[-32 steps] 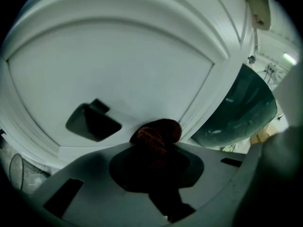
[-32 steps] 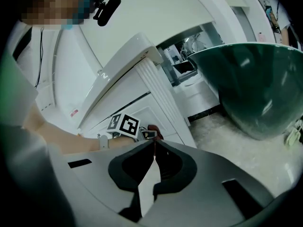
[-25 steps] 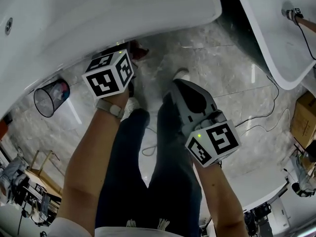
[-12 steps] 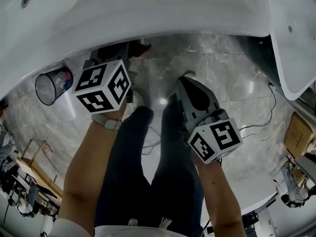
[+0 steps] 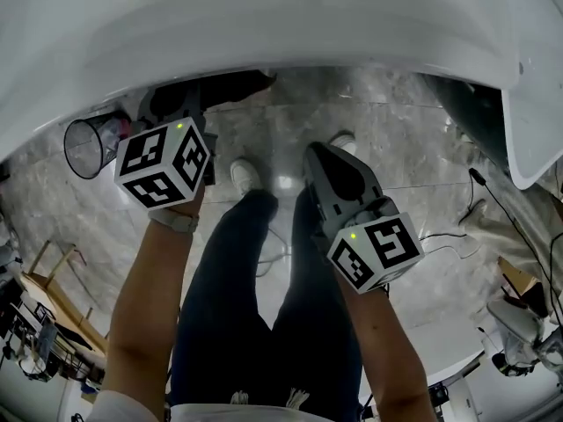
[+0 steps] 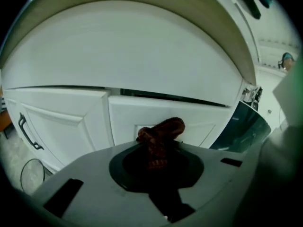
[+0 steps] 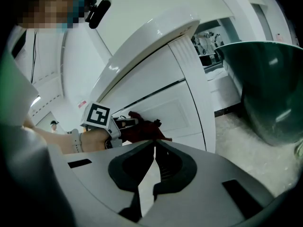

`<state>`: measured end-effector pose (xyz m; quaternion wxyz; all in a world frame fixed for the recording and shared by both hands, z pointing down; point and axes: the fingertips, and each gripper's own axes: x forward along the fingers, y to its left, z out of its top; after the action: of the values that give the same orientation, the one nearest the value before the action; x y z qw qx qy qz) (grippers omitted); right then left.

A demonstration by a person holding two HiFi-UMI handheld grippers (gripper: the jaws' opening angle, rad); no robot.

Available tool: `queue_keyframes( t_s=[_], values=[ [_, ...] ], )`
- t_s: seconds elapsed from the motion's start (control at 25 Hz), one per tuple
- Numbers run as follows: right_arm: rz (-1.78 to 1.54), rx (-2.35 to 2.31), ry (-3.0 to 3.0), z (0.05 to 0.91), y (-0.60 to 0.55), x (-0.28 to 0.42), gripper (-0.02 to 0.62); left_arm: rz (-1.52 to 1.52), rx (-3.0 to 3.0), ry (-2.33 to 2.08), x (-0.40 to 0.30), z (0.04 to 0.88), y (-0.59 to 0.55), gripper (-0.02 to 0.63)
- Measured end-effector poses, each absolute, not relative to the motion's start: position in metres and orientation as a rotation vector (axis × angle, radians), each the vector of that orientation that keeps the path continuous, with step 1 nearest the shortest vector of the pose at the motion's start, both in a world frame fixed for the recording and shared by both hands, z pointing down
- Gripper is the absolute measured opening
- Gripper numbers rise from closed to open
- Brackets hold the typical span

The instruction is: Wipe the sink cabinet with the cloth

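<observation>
left gripper (image 6: 158, 150) jaws pinched tight on a dark red cloth (image 6: 163, 128), cloth up close to the white sink cabinet (image 6: 66, 122), right gripper (image 7: 154, 150) jaws closed together, holding nothing

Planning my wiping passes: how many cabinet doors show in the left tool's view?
2: the left door, with a dark handle, and the right door, directly behind the cloth. More may be hidden outside the view.
</observation>
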<state>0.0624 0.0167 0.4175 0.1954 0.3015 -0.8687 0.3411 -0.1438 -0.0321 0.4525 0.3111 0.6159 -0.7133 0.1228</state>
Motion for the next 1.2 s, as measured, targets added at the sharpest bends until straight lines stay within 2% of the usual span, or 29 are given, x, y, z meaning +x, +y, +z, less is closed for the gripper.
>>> queue_keyframes(
  t_s=[0.4,0.84,1.2],
  values=[
    [0.966,0.862,-2.413,0.425,0.019,0.063,0.028,0.385,1.652,-1.764,-0.135,0.489,-0.041,0.060],
    [1.004,0.899,-2.379,0.438,0.003,0.101,0.028,0.539,1.560,-1.672,-0.115,0.553,-0.053,0.061],
    [1.004,0.892,-2.366,0.440,-0.012,0.117,0.028,0.415,1.533,-1.611,-0.068,0.547,-0.077,0.061]
  ],
)
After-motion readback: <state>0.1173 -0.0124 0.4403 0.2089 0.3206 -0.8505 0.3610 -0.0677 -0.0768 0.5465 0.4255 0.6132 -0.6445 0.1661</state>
